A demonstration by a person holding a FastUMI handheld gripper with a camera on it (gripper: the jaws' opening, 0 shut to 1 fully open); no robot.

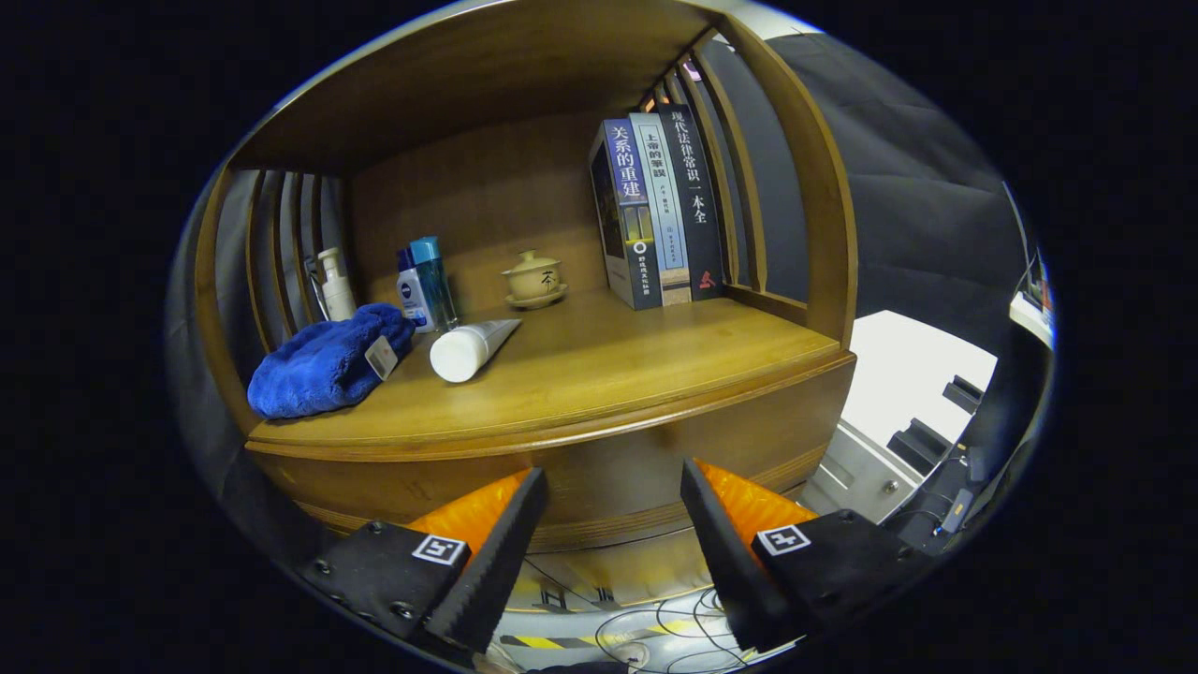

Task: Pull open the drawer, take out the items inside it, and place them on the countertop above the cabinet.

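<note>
I have the wooden cabinet (524,187) ahead of me, its countertop (599,374) spreading wide just beyond the fingers. Under that top, the drawer (608,473) front sits flush with the cabinet, shut, right in front of the fingertips; I cannot see what lies inside it. My gripper (613,487) has its fingers spread apart with nothing between them, their tips close to the drawer front; I cannot tell whether they touch it. At the far right of the countertop three books (655,211) stand upright against the slatted side. On the near left lies a crumpled blue towel (323,365), and just right of it a white tube (471,346) lies on its side, cap toward me. Behind the towel stand a white pump bottle (335,284), and right of that a small white and blue bottle (413,298) touching a taller blue bottle (435,281). Mid-back rests a lidded tea cup (534,279) on its saucer.
</note>
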